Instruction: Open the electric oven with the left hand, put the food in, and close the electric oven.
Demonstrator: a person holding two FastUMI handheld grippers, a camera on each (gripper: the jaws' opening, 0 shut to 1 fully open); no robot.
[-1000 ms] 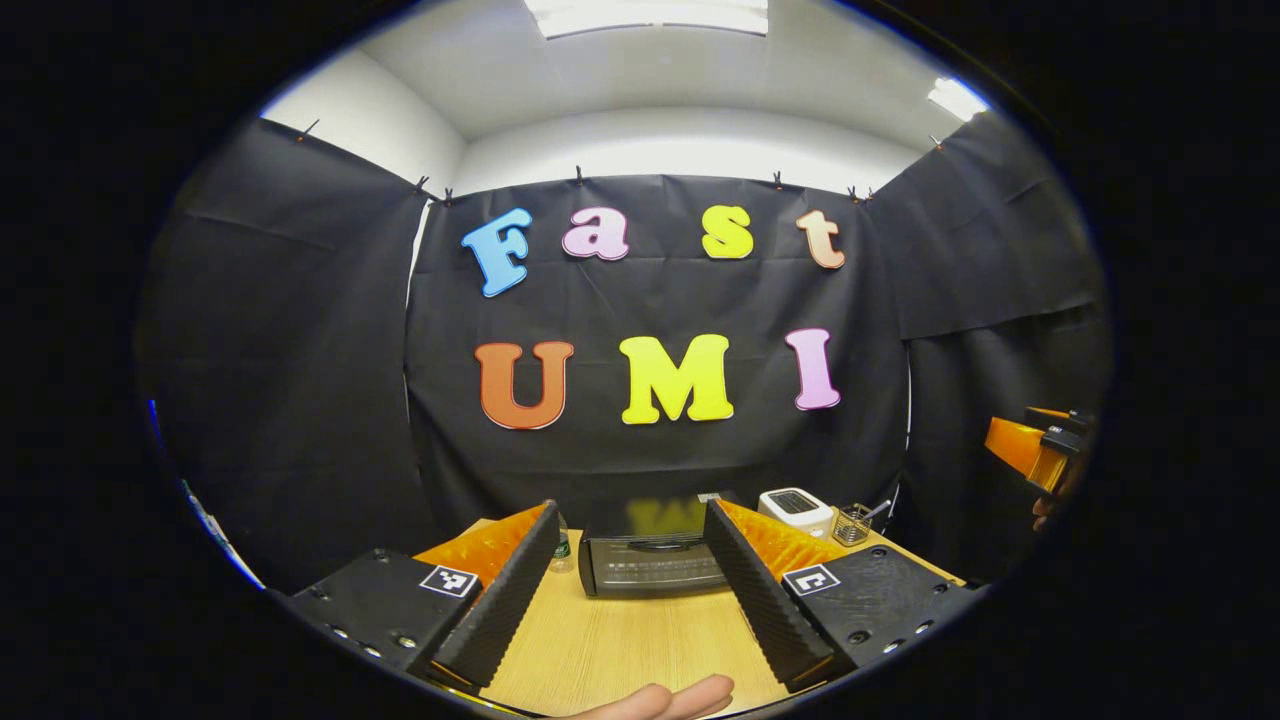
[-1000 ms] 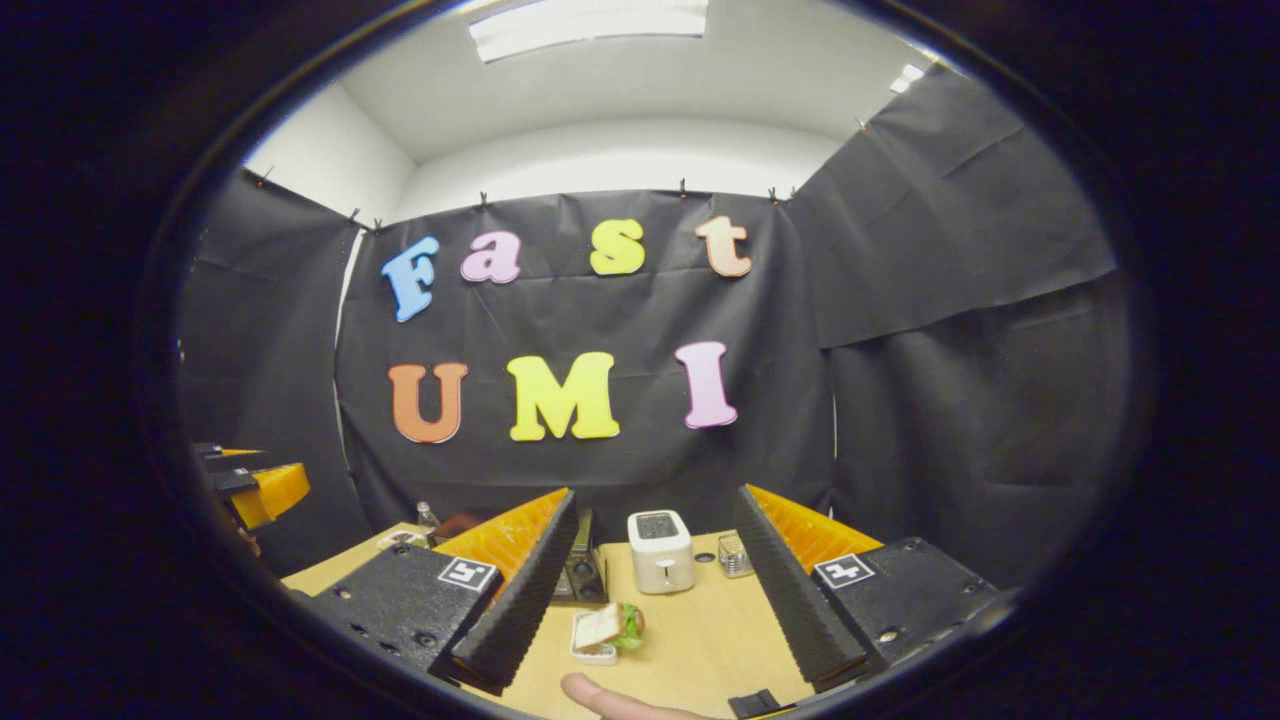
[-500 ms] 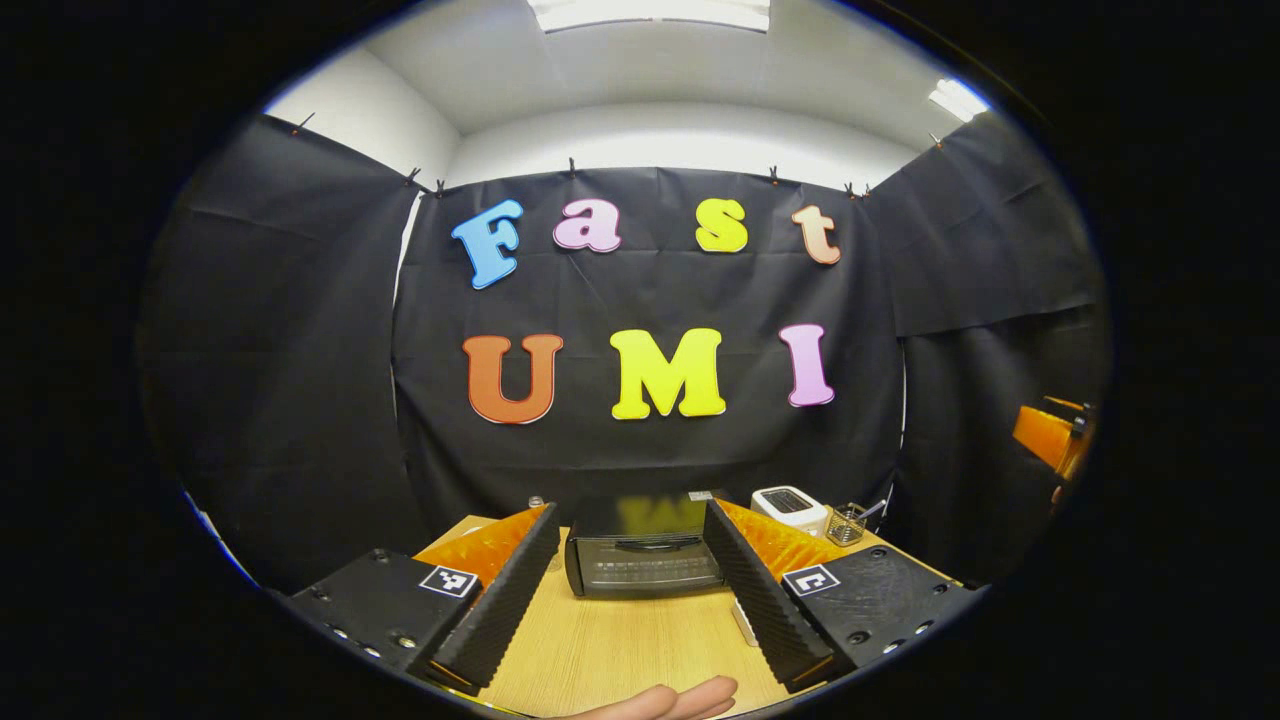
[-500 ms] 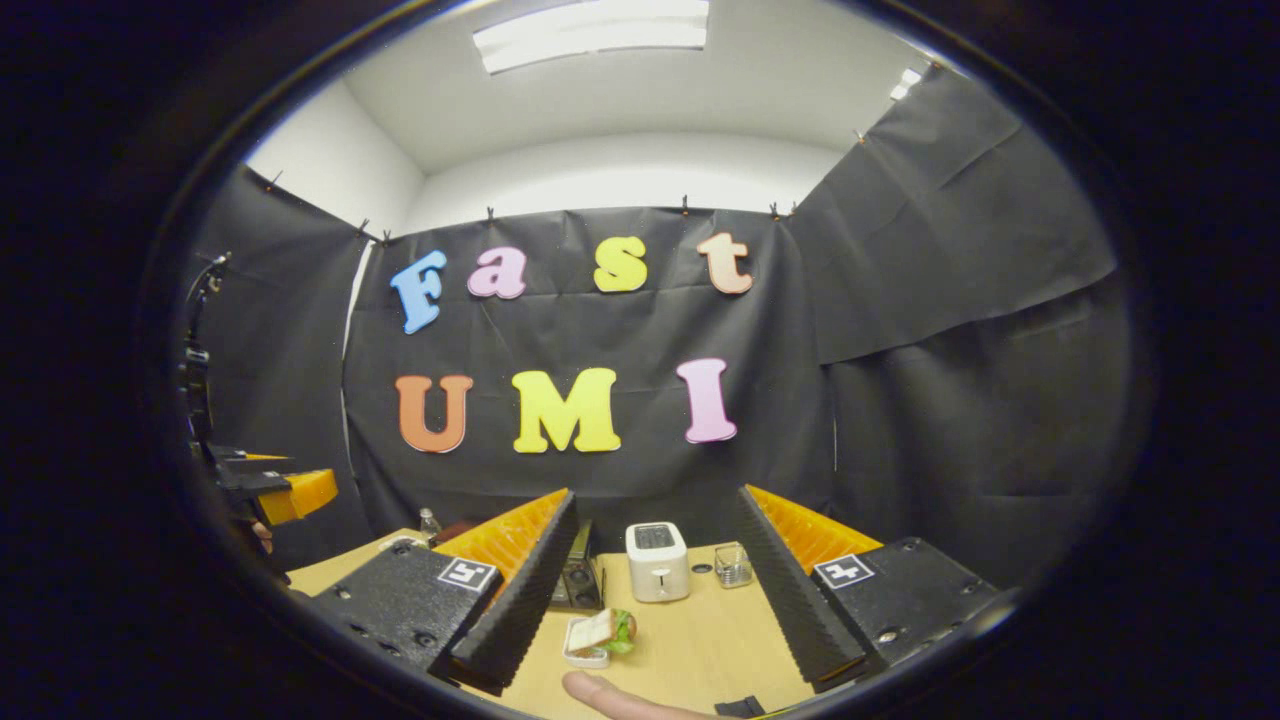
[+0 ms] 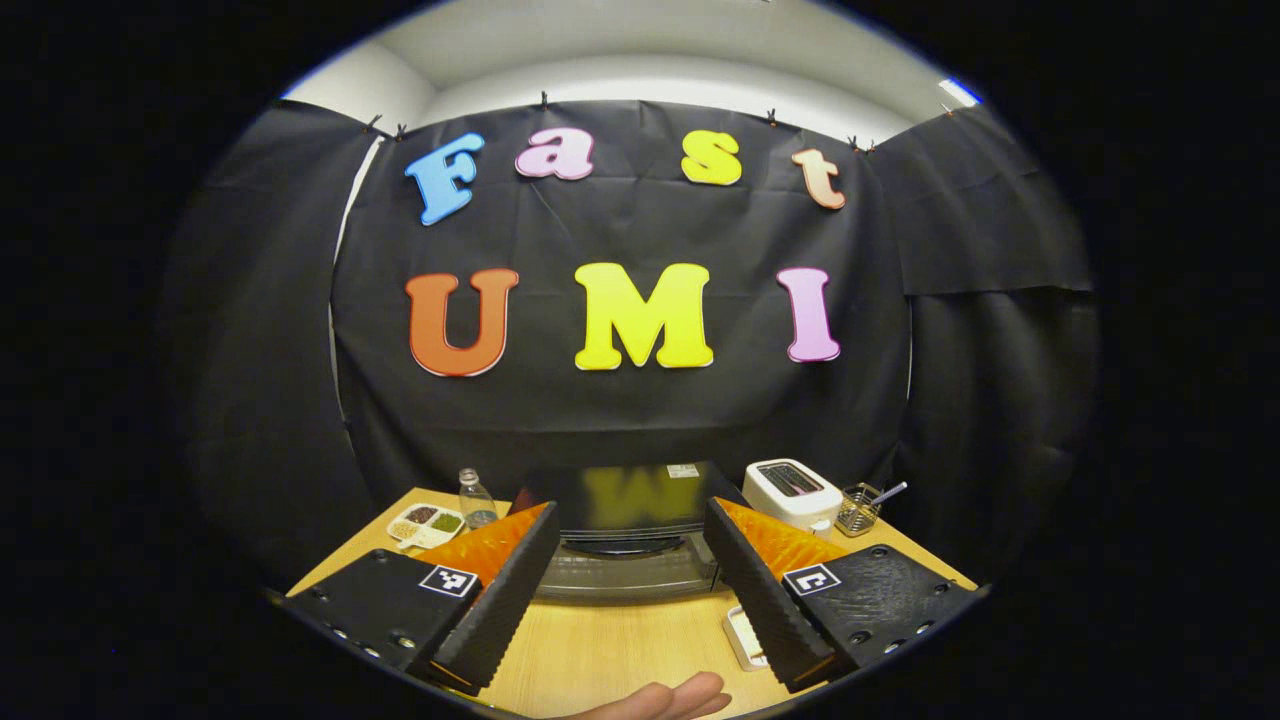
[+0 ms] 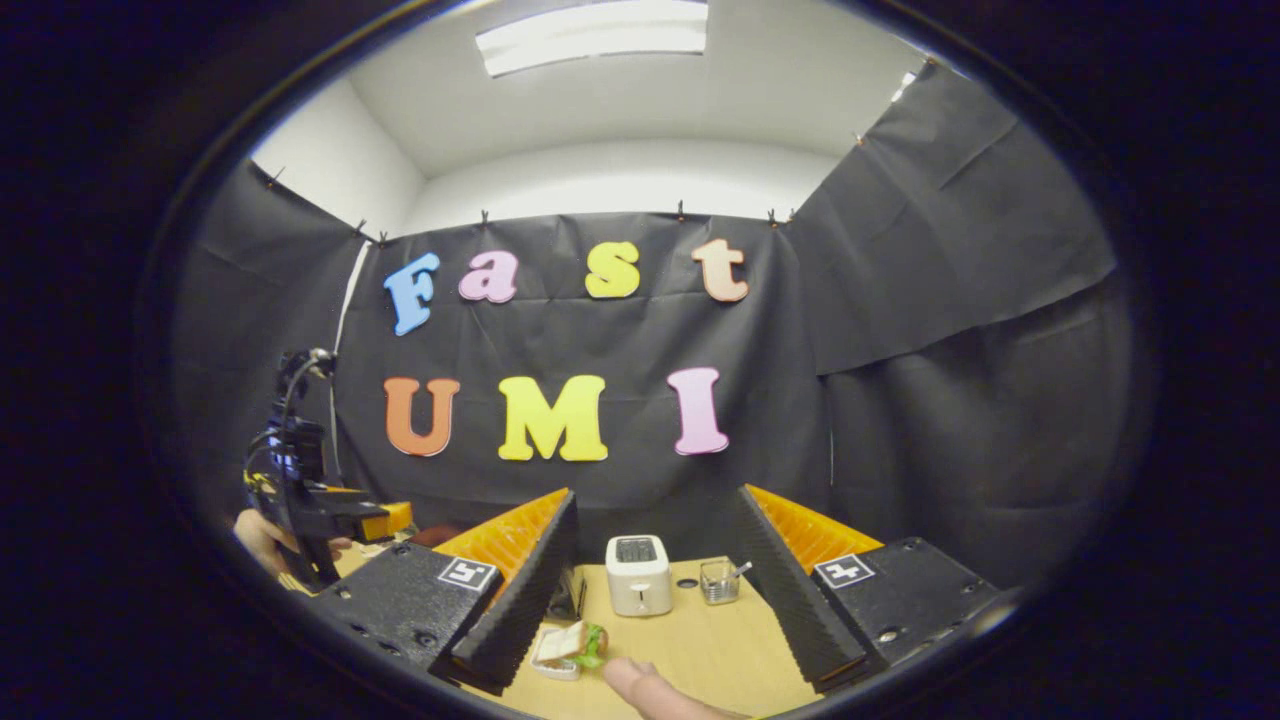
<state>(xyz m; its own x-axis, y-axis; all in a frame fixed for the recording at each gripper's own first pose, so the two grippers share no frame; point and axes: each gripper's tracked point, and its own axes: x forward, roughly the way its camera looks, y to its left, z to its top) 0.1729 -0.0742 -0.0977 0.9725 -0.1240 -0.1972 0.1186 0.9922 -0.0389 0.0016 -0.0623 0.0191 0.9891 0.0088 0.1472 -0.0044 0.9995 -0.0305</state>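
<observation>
The electric oven point(image 5: 625, 545) sits at the back of the wooden table point(image 5: 610, 655), dead ahead of my left gripper point(image 5: 628, 585), its dark glass door framed between my two fingers and the curved door handle point(image 5: 625, 546) lying across the gap. A second ago the oven was small and farther off in the left gripper view; now it looms larger and the view has tipped down toward it, so I have closed in on the door. The door looks shut, so I judge the opening step not yet begun. My left jaws stand wide apart, holding nothing, with room to take the handle.

The food, a sandwich point(image 6: 575, 641) with green lettuce on a small white tray, lies on the table near my right gripper point(image 6: 655, 620), just beside its left finger in the right gripper view. That gripper is also spread wide and empty. It has dipped a little over the last second, so the sandwich sits lower and closer in its view, but I have not taken it.

Farther out, a white toaster point(image 5: 792, 493) stands to the right of the oven, with a small wire basket point(image 5: 858, 508) beside it. On the oven's other side are a clear bottle point(image 5: 475, 498) and a divided snack dish point(image 5: 427, 520). In the right gripper view my left gripper shows at the far left, held in a hand point(image 6: 262, 540)
</observation>
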